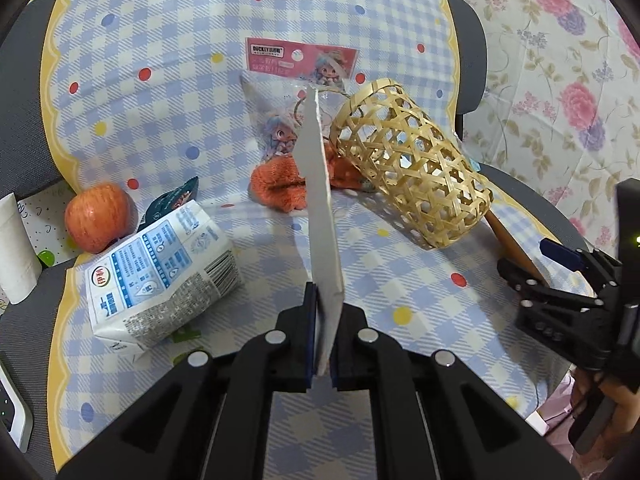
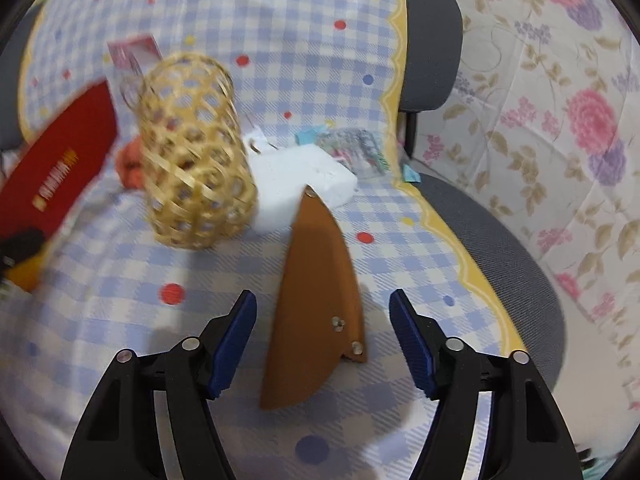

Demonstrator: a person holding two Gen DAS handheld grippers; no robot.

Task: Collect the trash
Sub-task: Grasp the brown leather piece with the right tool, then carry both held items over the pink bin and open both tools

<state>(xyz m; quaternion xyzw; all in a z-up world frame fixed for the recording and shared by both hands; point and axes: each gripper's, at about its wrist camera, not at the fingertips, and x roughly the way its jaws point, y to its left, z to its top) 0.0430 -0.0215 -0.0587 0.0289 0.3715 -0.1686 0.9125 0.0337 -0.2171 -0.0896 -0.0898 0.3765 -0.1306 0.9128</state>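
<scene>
My left gripper [image 1: 320, 320] is shut on a flat card [image 1: 320, 208], grey-white on the side I see, held upright above the checked cloth; in the right wrist view its red face [image 2: 60, 160] shows at the left. A woven bamboo basket [image 1: 416, 164] lies tilted on the cloth just right of the card, and shows in the right wrist view [image 2: 192, 152]. My right gripper [image 2: 322, 320] is open and empty, its fingers either side of a brown leather sheath [image 2: 316, 304] on the cloth. It appears in the left wrist view [image 1: 560, 264] at the right edge.
A crumpled milk carton [image 1: 160, 276], an apple [image 1: 98, 218], a dark snack wrapper [image 1: 172, 200], an orange cloth [image 1: 280, 188] and a pink-headed toy packet [image 1: 300, 60] lie on the cloth. A white foam block [image 2: 304, 184] and a foil wrapper [image 2: 360, 152] lie beyond the sheath. Paper roll [image 1: 14, 248] at left.
</scene>
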